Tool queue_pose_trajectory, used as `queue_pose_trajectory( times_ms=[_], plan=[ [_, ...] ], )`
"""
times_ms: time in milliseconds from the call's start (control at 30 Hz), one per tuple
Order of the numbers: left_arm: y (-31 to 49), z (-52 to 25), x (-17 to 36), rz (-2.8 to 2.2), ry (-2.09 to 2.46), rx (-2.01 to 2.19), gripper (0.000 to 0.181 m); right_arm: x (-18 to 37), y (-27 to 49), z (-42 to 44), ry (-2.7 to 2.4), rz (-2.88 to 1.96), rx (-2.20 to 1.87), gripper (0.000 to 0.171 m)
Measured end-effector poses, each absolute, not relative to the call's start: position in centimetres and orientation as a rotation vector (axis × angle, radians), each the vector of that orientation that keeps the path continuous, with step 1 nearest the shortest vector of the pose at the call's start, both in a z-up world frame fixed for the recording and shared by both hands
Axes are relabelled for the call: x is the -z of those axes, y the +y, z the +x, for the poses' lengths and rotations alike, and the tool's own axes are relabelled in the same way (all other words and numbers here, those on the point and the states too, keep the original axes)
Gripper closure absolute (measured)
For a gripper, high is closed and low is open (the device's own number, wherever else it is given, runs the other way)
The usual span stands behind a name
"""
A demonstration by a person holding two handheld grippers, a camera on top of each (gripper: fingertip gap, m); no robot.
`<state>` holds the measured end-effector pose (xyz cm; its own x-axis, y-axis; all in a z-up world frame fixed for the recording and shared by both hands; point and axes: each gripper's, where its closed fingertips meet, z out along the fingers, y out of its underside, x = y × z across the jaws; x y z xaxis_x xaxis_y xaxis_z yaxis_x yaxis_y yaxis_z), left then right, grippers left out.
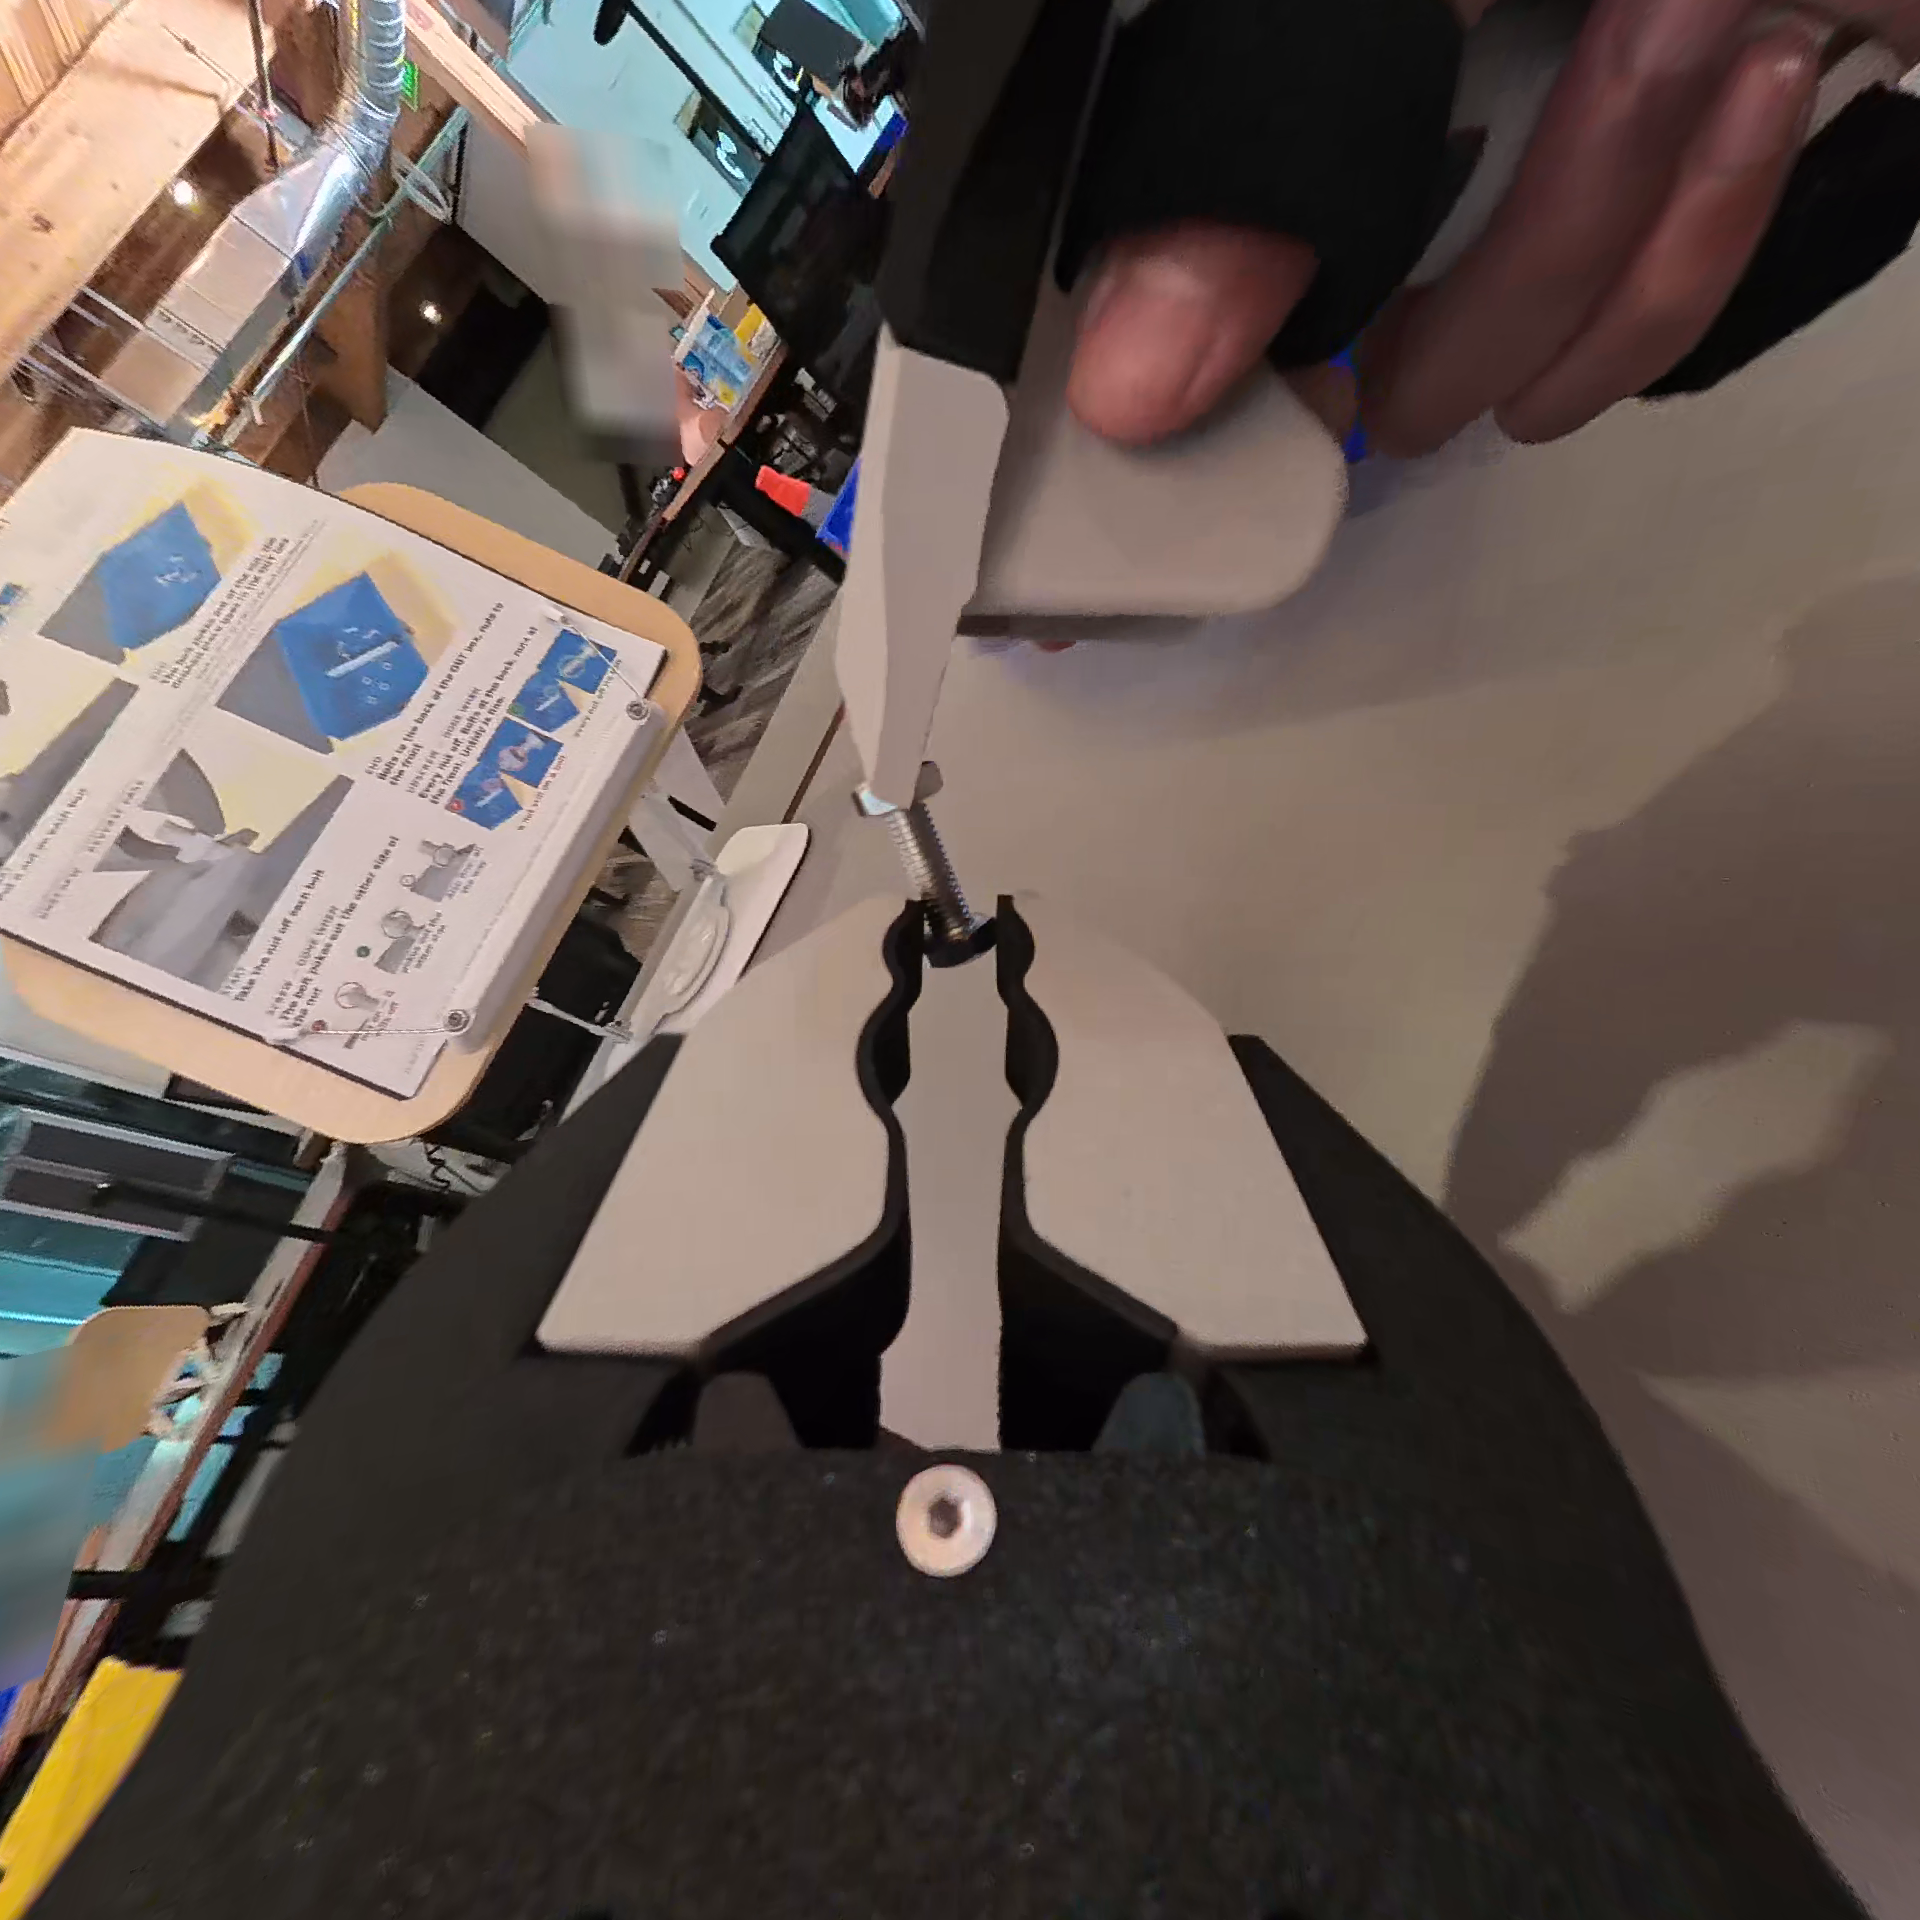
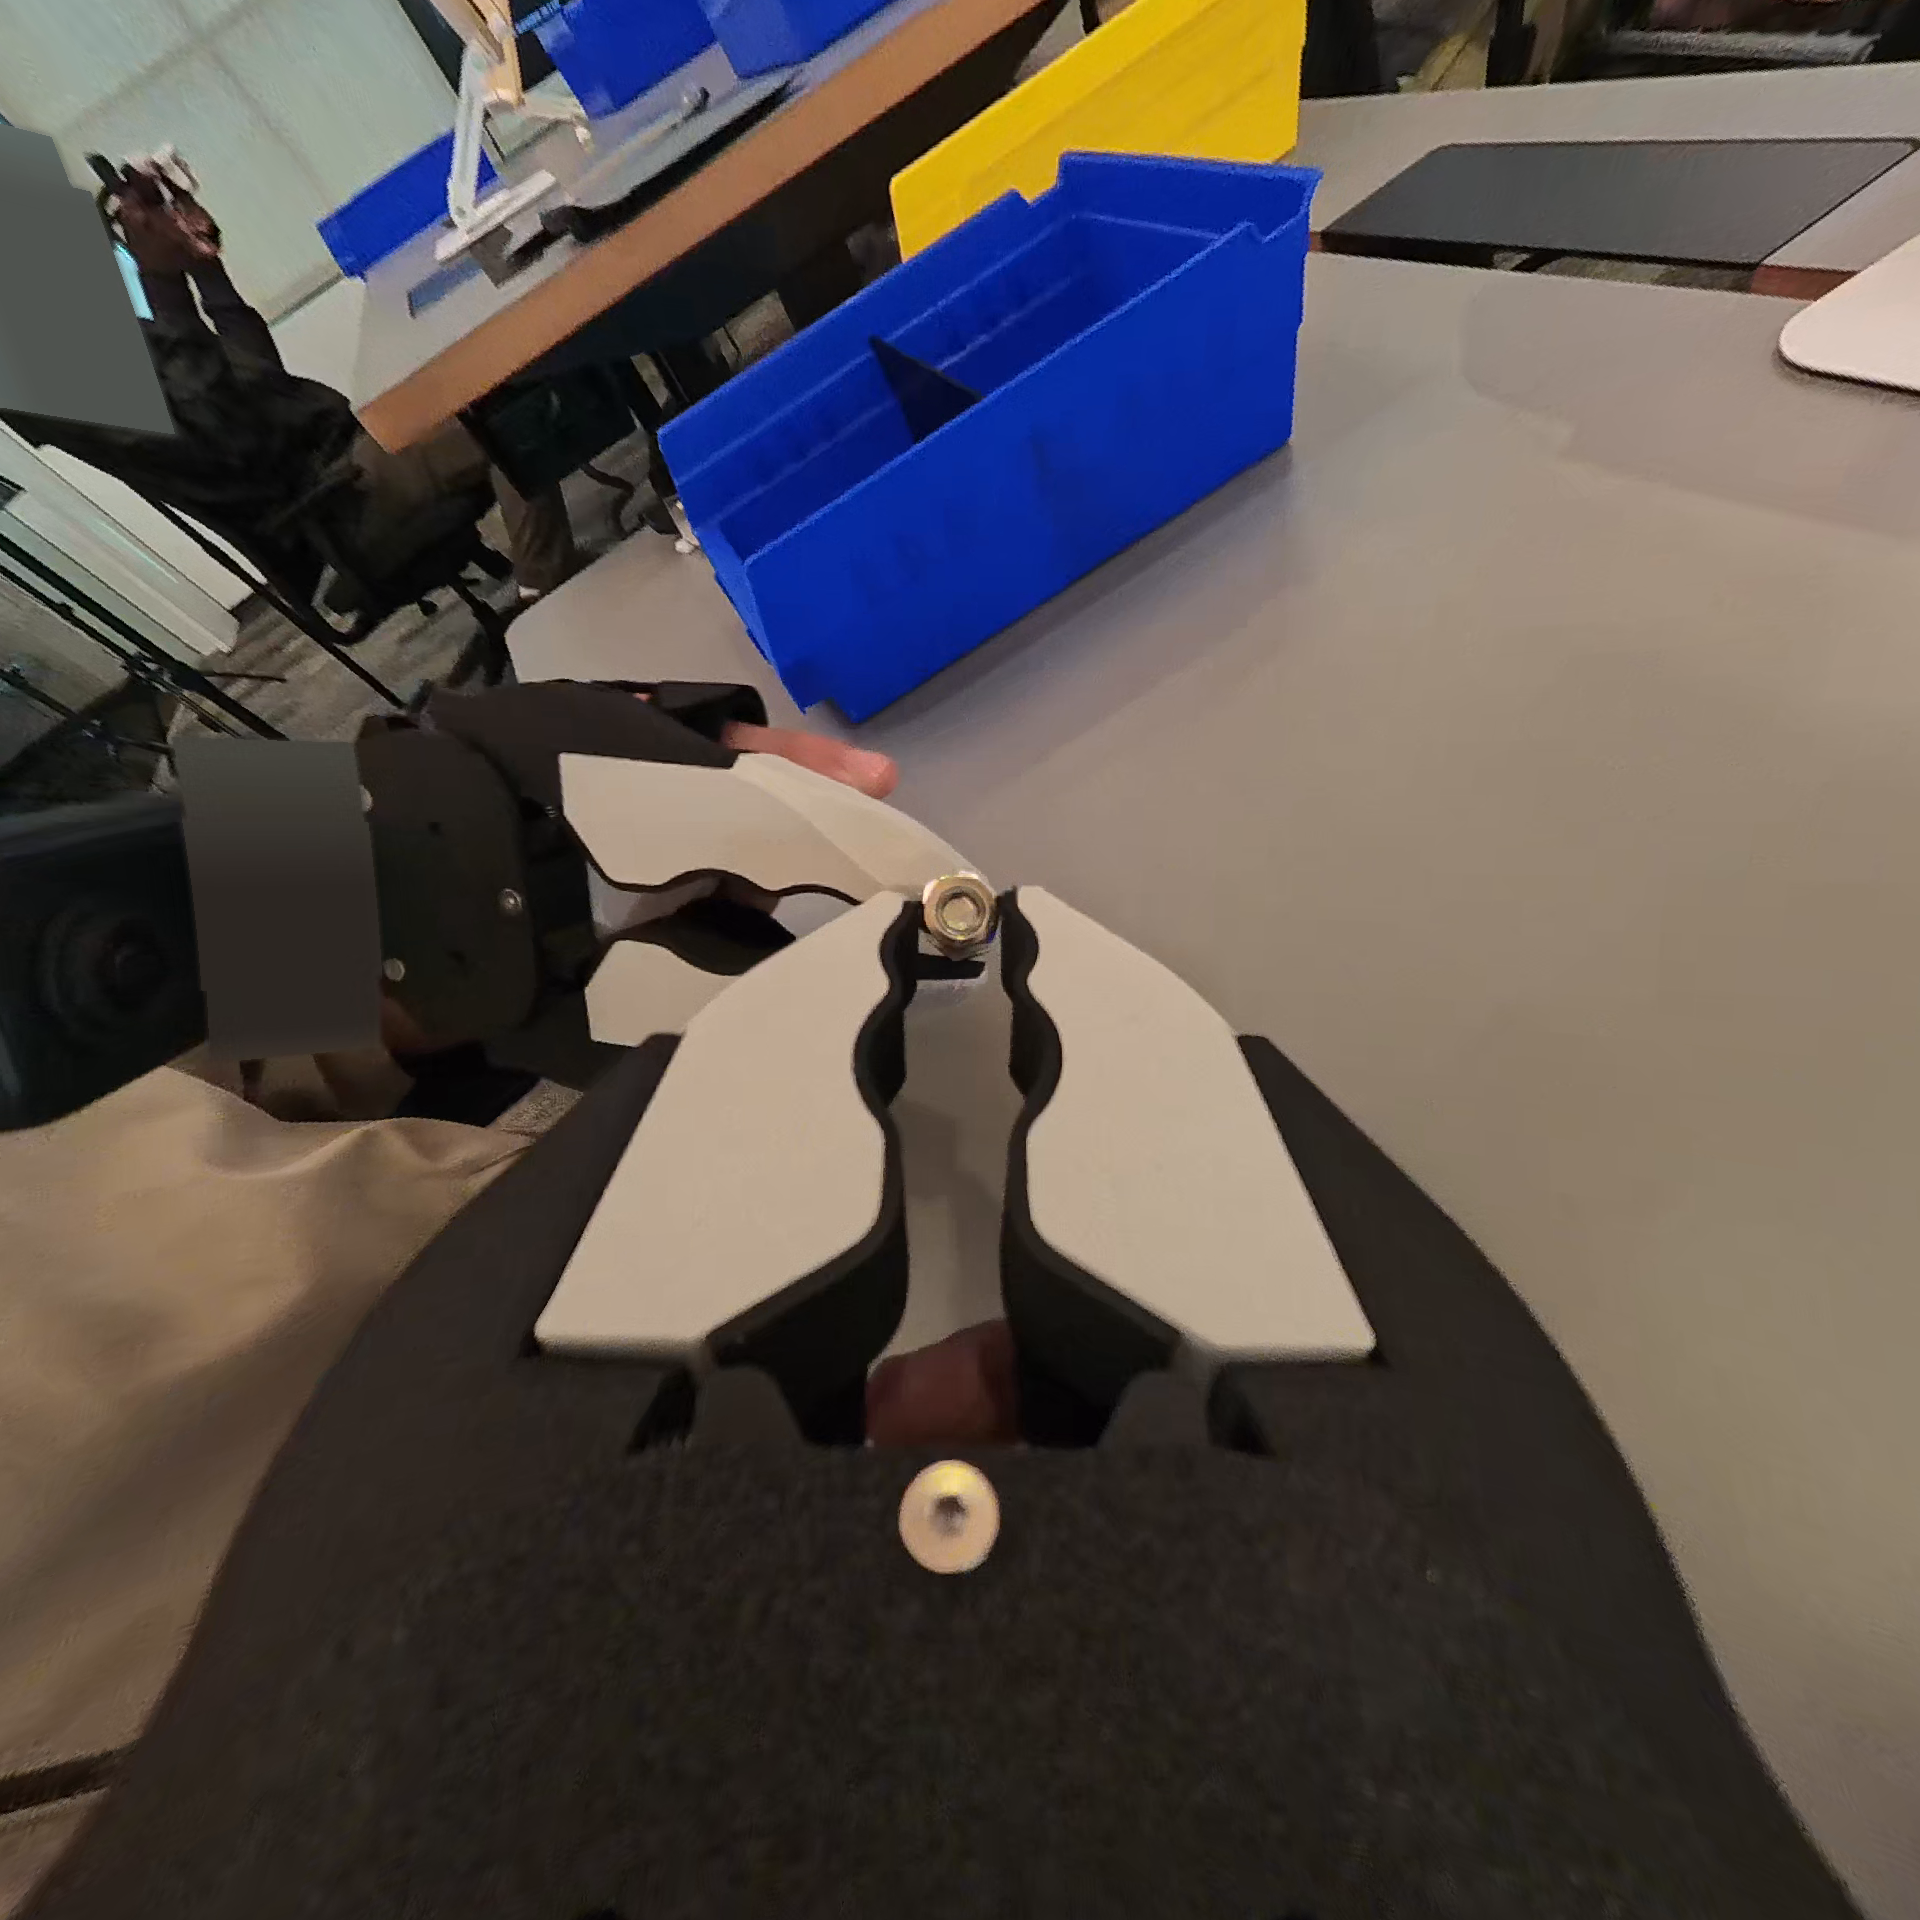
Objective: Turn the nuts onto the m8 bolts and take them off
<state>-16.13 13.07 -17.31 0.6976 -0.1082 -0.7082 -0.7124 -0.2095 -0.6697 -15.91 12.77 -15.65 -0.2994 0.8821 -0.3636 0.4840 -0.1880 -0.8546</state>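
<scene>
In the left wrist view my left gripper [image 1: 958, 920] is shut on the head end of a silver bolt [image 1: 928, 862], whose threaded shaft points up and away. A silver nut [image 1: 871, 801] sits on the far end of the shaft. My right gripper [image 1: 896, 781] comes down from above and its tips pinch that nut. In the right wrist view my right gripper [image 2: 958, 906] is shut on the nut [image 2: 958, 916], seen end-on with the bolt tip in its hole. My left gripper [image 2: 904, 883] reaches in from the left, just behind the nut. Both are held above the grey table [image 2: 1507, 779].
A blue divided bin [image 2: 997, 499] stands on the table ahead of the right gripper, with a yellow bin [image 2: 1122, 114] behind it. A dark mat [image 2: 1621, 197] lies far right. A clipboard with an instruction sheet [image 1: 312, 769] stands left. A person sits in the background [image 2: 239, 416]. The grippers are tip to tip, or close to it.
</scene>
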Motion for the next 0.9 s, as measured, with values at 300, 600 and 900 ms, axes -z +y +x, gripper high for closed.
queue_pose_trajectory(
  times_ms=[300, 600, 900],
  plan=[
    [12.4, -15.1, 17.1, -1.714, 0.557, -0.205, 0.168, 14.1, 12.3, -15.0, -1.899, -1.222, -1.332, 0.136],
    [8.8, -11.2, 14.9, -1.523, 0.618, 0.57, 0.168, 11.8, 9.6, -12.3, -2.064, -0.703, -1.648, 0.141],
    [8.4, -10.6, 14.6, -1.493, 0.646, 0.646, 0.168, 12.4, 8.0, -11.8, -2.142, -0.712, -1.805, 0.156]
  ],
)
